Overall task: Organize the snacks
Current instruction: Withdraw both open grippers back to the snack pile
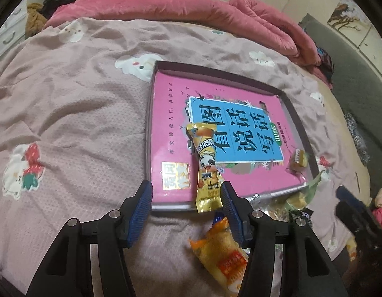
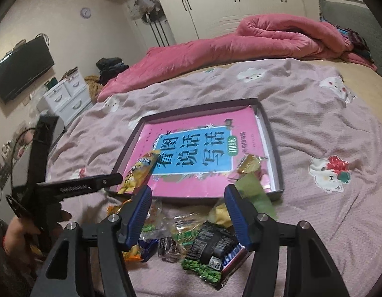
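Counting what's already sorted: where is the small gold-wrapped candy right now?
The gold-wrapped candy lies inside the tray, on the pink book's near right corner.

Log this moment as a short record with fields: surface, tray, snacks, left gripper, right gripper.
surface: pink cartoon-print bedspread
tray: shallow dark tray holding a pink book
snacks in tray: yellow panda snack stick, small gold candy
snacks outside: loose pile of wrapped snacks in front of the tray
left gripper: open, stick beside one finger
right gripper: open over the pile
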